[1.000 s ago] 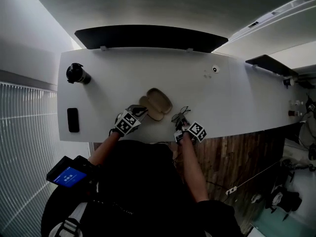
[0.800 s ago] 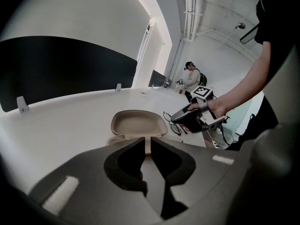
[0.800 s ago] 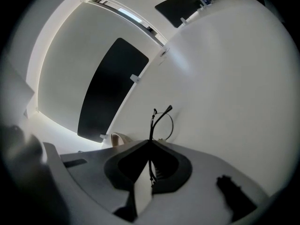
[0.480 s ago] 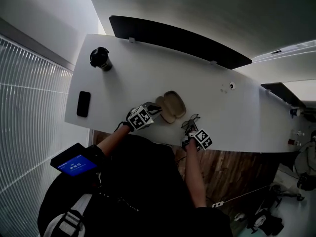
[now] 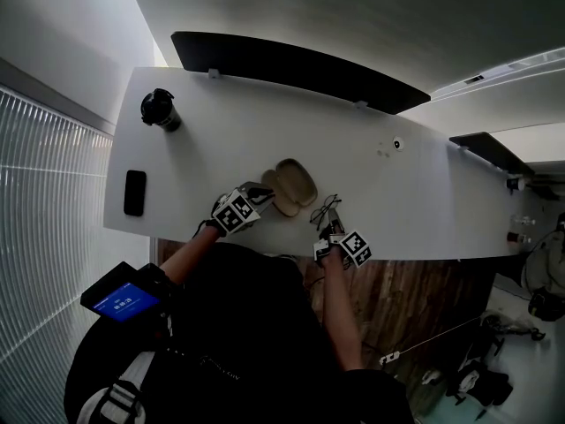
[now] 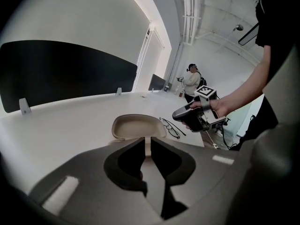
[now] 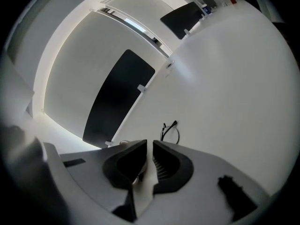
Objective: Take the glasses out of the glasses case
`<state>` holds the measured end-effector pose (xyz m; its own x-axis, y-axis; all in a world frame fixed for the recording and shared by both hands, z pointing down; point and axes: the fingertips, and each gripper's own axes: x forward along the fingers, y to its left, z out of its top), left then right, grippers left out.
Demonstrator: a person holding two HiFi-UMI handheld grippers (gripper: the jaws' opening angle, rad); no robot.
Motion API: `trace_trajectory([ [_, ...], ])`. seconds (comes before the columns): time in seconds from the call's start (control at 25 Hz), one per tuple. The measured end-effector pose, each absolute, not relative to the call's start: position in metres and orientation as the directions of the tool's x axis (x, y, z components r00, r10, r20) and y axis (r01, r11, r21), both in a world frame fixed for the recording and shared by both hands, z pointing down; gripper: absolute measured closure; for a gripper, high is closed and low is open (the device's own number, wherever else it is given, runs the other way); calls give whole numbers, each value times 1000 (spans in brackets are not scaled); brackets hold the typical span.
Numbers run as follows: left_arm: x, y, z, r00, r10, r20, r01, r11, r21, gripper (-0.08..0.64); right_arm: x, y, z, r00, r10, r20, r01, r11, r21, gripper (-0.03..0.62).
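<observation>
Open glasses case (image 5: pixel 291 185), glasses (image 5: pixel 324 209) just beside it, left gripper (image 6: pixel 147 143) and right gripper (image 7: pixel 150 146) seemingly closed, empty

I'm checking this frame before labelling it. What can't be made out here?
Near half of the glasses case: left gripper view, hidden behind the left gripper's nearly closed jaws.
Most of the glasses: right gripper view, behind the right gripper; whether its jaws pinch a temple is unclear.
Small objects near the head view's right edge: too small to identify.
</observation>
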<state>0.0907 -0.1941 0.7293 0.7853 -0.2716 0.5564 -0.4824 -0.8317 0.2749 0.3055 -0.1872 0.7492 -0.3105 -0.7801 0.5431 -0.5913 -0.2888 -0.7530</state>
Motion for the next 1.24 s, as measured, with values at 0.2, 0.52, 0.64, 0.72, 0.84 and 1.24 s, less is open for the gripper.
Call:
trace_trajectory([
  [0.2,90,-192,735,788,-273,552,-483,-830,279,515,296,-185,733,-335,-815,473,-585,-214,-782,585],
  [0.52,92,-189,731,791,-267,550,-475,-834,279,515,276,-171,737,-385,-778,497,-647,-157,-746,586],
  [0.64,91,-188,729,794,-271,544,-473,-838,272,515,276,-169,739,-385,-776,500,-647,-159,-745,586],
  [0.72,89,-187,732,793,-274,544,-475,-837,272,515,276,-169,739,-385,-778,497,-647,-157,-747,586],
  [0.84,88,-187,726,796,-278,538,-474,-839,267,515,276,-171,733,-388,-788,478,-640,-144,-755,586],
  [1.24,105,-180,695,875,-239,421,-371,-890,267,515,248,-176,662,-466,-835,294,-670,116,-733,586],
])
